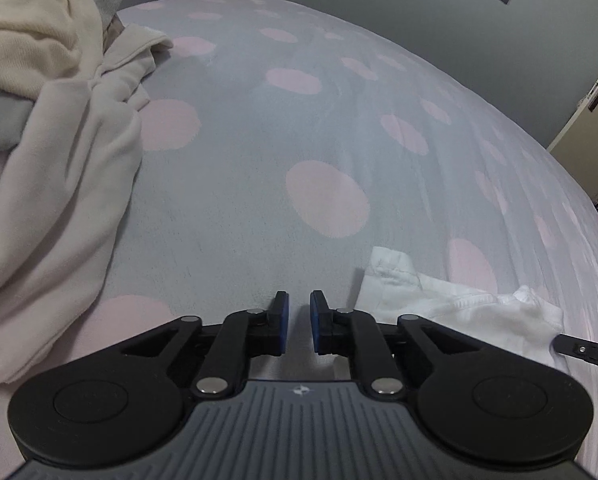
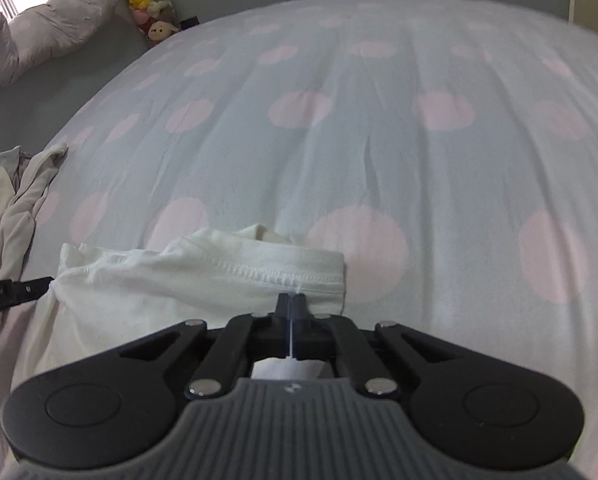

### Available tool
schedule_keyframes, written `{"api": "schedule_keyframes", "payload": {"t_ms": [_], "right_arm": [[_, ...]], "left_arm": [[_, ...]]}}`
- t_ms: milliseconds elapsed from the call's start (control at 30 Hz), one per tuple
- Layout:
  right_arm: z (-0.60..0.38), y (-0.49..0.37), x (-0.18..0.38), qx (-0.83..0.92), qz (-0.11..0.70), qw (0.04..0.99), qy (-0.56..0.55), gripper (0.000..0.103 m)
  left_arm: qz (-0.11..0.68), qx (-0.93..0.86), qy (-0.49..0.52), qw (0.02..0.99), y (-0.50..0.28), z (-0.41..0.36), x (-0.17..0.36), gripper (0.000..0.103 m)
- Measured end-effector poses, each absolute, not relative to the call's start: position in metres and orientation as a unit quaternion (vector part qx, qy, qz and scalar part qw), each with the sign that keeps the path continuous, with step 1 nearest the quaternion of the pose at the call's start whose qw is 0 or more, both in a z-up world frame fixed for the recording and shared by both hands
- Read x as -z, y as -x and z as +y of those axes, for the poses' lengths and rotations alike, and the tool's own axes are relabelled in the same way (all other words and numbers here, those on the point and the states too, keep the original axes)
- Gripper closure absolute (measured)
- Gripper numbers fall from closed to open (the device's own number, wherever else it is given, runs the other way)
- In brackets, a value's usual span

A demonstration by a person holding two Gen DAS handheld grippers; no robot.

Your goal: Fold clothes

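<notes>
Right gripper [image 2: 292,300] clenched on white stitched-hem cotton garment [image 2: 203,276], pinning hem for my fold; left gripper [image 1: 299,304] released, garment at 3 o'clock.

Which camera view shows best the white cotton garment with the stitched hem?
The right wrist view: the white cotton garment lies centred, its stitched hem clear, the right claw shut on it. The left wrist view shows only a crumpled part at lower right, beside the open left claw.
</notes>
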State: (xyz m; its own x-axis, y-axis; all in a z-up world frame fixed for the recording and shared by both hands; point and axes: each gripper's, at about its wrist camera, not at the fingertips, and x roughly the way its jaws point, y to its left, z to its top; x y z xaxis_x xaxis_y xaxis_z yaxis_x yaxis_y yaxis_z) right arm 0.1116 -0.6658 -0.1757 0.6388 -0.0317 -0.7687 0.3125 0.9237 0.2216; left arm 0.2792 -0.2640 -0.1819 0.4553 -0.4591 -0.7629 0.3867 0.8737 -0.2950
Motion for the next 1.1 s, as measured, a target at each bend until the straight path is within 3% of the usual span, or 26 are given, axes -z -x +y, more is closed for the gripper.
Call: {"api": "schedule_keyframes", "payload": {"t_ms": [33,367,633,900,1100], "right_arm": [[-0.664,-0.104,0.170,0.097,0.407,0.893,-0.165,0.094],[-0.587,0.009,0.126,0.072,0.350,0.923,-0.145,0.094],[-0.526,0.091,0.137,0.075,0.354,0.921,-0.142,0.094],[-0.506,0.123,0.155,0.060,0.370,0.917,-0.136,0.094],[-0.506,0.117,0.172,0.052,0.405,0.903,-0.131,0.094]], "left_arm": [[0.457,0.249,0.033,0.853,-0.277,-0.263,0.179,0.092],[0.507,0.317,-0.003,0.802,-0.222,-0.253,0.149,0.087],[0.519,0.390,-0.103,0.754,-0.141,-0.245,0.118,0.087],[0.548,0.381,-0.217,0.712,-0.110,-0.246,0.136,0.087],[0.586,0.345,-0.216,0.700,-0.123,-0.242,0.159,0.087]]}}
